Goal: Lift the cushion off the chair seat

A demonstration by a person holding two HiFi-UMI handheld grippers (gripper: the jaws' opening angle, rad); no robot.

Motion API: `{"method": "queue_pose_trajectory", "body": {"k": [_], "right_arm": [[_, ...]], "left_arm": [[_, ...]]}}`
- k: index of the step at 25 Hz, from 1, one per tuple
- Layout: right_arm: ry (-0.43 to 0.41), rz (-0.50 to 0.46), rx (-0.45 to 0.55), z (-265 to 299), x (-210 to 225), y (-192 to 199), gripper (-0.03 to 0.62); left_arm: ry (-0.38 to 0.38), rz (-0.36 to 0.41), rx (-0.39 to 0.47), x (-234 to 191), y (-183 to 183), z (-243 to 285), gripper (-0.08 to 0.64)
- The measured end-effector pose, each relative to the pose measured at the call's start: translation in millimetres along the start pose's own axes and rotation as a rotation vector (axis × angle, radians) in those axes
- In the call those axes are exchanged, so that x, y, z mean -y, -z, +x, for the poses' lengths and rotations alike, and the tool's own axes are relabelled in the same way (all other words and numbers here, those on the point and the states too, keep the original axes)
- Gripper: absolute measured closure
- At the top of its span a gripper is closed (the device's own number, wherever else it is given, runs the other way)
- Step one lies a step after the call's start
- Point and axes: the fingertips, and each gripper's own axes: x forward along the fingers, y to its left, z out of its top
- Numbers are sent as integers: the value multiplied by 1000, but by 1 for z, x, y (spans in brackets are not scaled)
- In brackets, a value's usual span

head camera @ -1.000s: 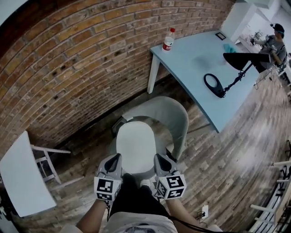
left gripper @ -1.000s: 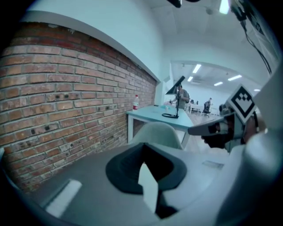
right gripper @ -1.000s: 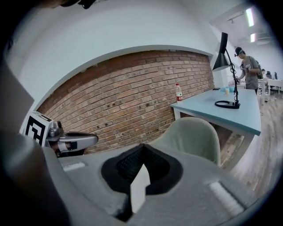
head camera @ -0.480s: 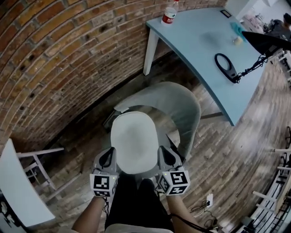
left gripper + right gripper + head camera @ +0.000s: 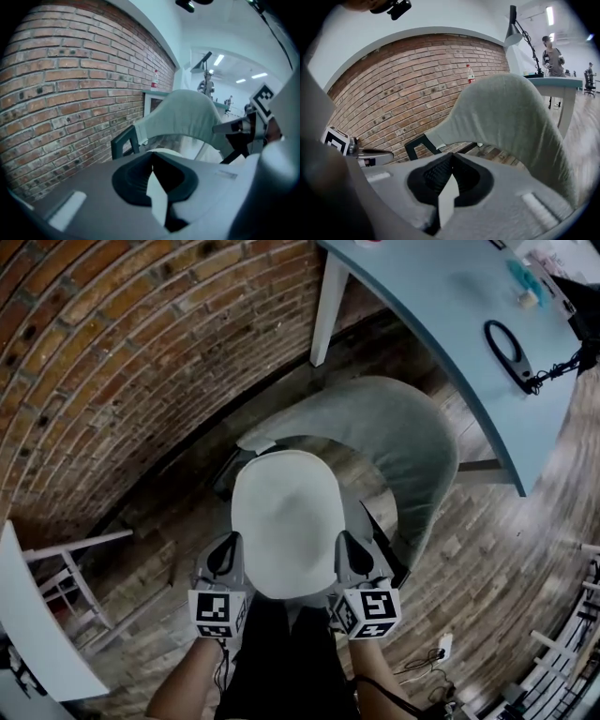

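— What's the room like?

— A brick wall (image 5: 122,362) runs along the left and a plank floor (image 5: 487,549) lies underneath. A pale blue table (image 5: 441,315) on white legs stands at the upper right, with a black loop (image 5: 506,341) on a cable lying on it. Part of a white tabletop (image 5: 28,634) shows in the lower left corner.

— And the cushion?

— The white cushion (image 5: 284,521) lies flat on the seat of the chair (image 5: 394,437), whose grey-green backrest curves round its far side. Nothing has it off the seat.

— Where are the grippers?

— One on each side of the cushion, near its front end. The left gripper (image 5: 228,542) is just beside the left edge and the right gripper (image 5: 349,540) just beside the right edge. I can't tell whether either touches it. Their marker cubes sit close to the person's forearms.

— Are they grasping anything?

— No. In the left gripper view the jaws meet with nothing between them, and a sliver of the cushion shows just over their tips. The right gripper view shows the same: jaws clenched together and empty, pointing towards the backrest and the wall.
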Motion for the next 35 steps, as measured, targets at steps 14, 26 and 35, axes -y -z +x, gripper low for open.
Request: {"method": "queue_pose_trajectory", "body": {"k": [14,26,35], "right_arm": [[67,69,-76,52,46,95,592],[139,113,-142,74,73,137,306],[119,144,-237,90,77,171,224]], "left_arm": [[21,-70,-91,-13,93,59,563],[-14,-122,-183,-21,139,79,373],[-65,-166,-244,-30,163,87,261]]}}
